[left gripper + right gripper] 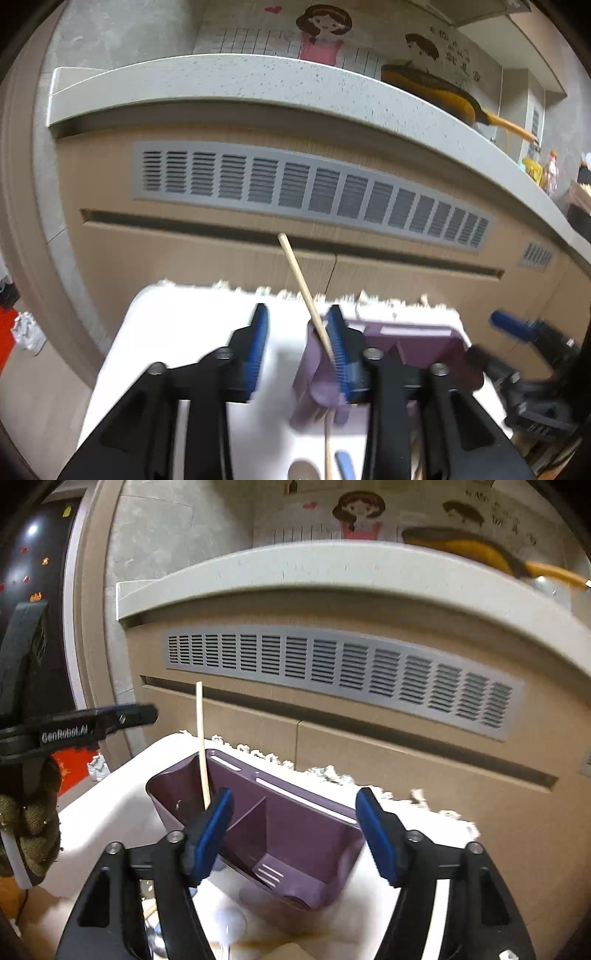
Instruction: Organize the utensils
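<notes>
Both tools spread, gripping nothing: left tool (pixel 297 343), right tool (pixel 293 830). One chopstick (pixel 202 746) stands tilted in the left compartment of the purple holder (pixel 295 849) on the white table (pixel 110 812); the right compartment looks empty. Risk: the left tool's pad, touching or just beside the chopstick, could topple it.

one purple holder (pixel 280 834), one chopstick (pixel 201 746)

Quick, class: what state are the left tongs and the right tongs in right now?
Left tongs: open, holding nothing; chopstick stands beside one pad.
Right tongs: open, empty, over the purple holder.
</notes>
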### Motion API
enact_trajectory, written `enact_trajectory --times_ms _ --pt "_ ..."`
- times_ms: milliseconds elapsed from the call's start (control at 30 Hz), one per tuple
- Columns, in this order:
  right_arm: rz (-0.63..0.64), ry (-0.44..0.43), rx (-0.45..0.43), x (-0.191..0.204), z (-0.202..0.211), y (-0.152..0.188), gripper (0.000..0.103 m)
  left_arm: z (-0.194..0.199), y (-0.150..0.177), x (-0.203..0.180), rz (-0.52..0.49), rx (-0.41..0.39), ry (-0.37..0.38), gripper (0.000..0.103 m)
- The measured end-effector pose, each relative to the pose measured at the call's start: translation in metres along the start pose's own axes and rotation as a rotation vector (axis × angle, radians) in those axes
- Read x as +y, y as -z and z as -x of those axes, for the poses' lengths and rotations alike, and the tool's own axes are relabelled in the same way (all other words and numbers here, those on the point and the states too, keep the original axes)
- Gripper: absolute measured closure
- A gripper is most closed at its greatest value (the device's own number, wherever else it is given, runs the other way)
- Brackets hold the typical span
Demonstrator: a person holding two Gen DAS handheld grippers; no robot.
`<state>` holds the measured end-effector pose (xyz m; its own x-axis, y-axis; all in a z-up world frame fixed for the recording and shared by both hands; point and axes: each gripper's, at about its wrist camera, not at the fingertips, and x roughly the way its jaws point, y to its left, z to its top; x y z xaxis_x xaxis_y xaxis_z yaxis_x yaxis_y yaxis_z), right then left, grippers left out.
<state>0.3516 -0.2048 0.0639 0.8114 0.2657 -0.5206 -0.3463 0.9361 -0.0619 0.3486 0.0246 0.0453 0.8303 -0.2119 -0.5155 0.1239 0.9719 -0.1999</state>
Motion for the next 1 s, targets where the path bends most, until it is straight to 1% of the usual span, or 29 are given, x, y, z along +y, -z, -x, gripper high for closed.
enact_trajectory --times_ms 33,67,133,200,233,300,400,467,500,600,633,700,767,833,867,900,967,1000 --pt "0.001 0.005 0.003 0.002 0.007 -0.001 0.028 0.006 0.005 0.001 -0.002 0.01 -0.005 0.056" --pt "-0.001 0.005 0.016 0.003 0.015 0.001 0.019 0.013 0.012 0.002 -0.003 0.018 -0.01 0.052" --pt "-0.013 -0.009 0.048 0.002 0.026 0.008 0.007 0.024 0.024 0.003 -0.009 0.04 -0.018 0.048" --pt "-0.023 -0.024 0.087 0.005 0.037 0.02 0.005 0.034 0.043 0.004 -0.013 0.075 -0.015 0.04" --pt "-0.02 -0.03 0.11 0.009 0.043 0.03 0.001 0.037 0.05 0.003 -0.016 0.088 -0.01 0.039" --pt "-0.001 -0.029 0.135 0.016 0.047 0.046 0.001 0.043 0.074 0.0 -0.024 0.14 0.01 0.034" --pt "0.024 0.007 0.16 0.027 0.055 0.076 0.001 0.047 0.105 -0.005 -0.033 0.218 0.055 0.032" --pt "0.014 0.034 0.178 0.029 0.06 0.098 0.001 0.05 0.127 -0.01 -0.052 0.273 0.087 0.03" --pt "0.006 0.036 0.192 0.03 0.059 0.102 0.001 0.052 0.136 -0.013 -0.067 0.292 0.096 0.029" --pt "-0.035 0.0 0.286 0.029 0.054 0.122 0.001 0.055 0.148 -0.018 -0.103 0.316 0.09 0.028" --pt "-0.048 -0.018 0.312 0.029 0.052 0.127 0.001 0.053 0.149 -0.017 -0.096 0.32 0.082 0.028" --pt "-0.053 -0.035 0.332 0.031 0.052 0.136 0.001 0.048 0.144 -0.008 -0.039 0.334 0.062 0.028" --pt "-0.034 -0.024 0.327 0.035 0.053 0.142 0.001 0.04 0.138 0.001 0.038 0.366 0.055 0.028" --pt "-0.018 -0.013 0.315 0.04 0.055 0.146 0.001 0.029 0.135 0.012 0.122 0.424 0.074 0.035" --pt "-0.012 -0.009 0.308 0.044 0.055 0.149 0.001 0.021 0.135 0.017 0.167 0.456 0.094 0.044" --pt "-0.009 -0.009 0.305 0.046 0.055 0.15 0.001 0.016 0.135 0.02 0.209 0.487 0.107 0.047" --pt "0.005 -0.01 0.304 0.052 0.055 0.154 0.001 0.001 0.136 0.026 0.294 0.542 0.113 0.049" --pt "0.017 -0.009 0.305 0.054 0.055 0.155 0.001 -0.004 0.135 0.029 0.327 0.55 0.094 0.05"
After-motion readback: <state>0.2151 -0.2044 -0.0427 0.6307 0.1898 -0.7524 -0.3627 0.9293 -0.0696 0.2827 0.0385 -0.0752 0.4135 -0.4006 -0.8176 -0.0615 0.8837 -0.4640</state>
